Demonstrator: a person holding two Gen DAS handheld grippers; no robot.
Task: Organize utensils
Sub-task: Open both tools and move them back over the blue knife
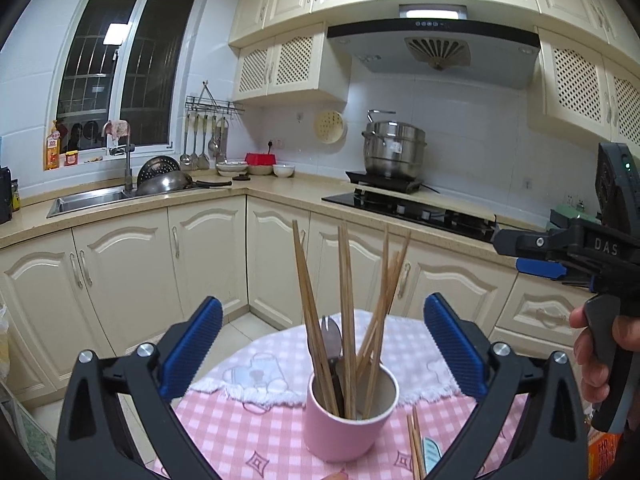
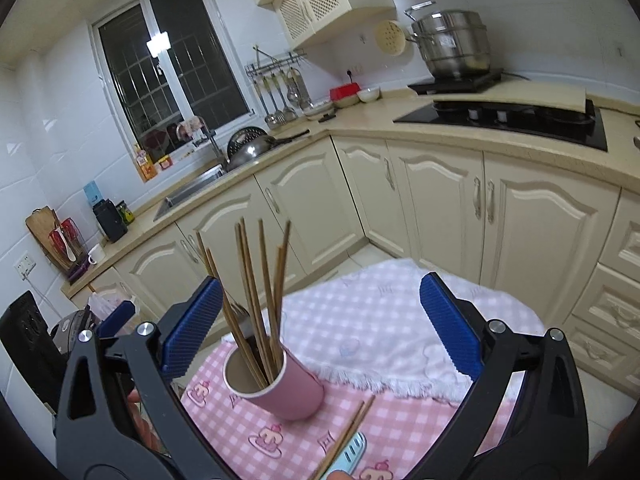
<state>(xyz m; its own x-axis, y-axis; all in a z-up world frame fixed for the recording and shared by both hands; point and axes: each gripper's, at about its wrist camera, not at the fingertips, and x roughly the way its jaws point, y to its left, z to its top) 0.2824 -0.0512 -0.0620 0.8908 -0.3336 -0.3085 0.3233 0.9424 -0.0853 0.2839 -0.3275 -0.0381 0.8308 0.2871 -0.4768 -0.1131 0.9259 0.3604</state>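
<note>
Nearest the lens in the right wrist view, at the bottom centre of the frame, a loose pair of chopsticks (image 2: 344,440) lies flat on the pink checked worktop (image 2: 420,432) beside a pale blue-handled utensil (image 2: 350,454), both partly cut off by the frame edge, so their full length cannot be told. The right gripper (image 2: 320,322) hangs above them with its jaws spread wide and holding nothing; the loose pieces sit low between the two blue pads, nearer the camera than the fingertips. Just beyond, at lower centre, stands the pink cup (image 2: 280,384), already bristling with upright chopsticks. In the left wrist view the left gripper (image 1: 322,348) is likewise wide and empty, and the cup (image 1: 348,420) stands squarely between its pads at the bottom centre, a dark fork (image 1: 332,340) among the sticks. The step in hand looks like gathering the last stray pieces into the cup: the right jaws would need to drop, close on the flat chopsticks and tip them upright, while the left jaws could steady the cup. Farther off, a white fringed cloth (image 2: 392,320) covers the worktop's far side, and cream cabinets (image 2: 440,200) fill the upper frame.
</note>
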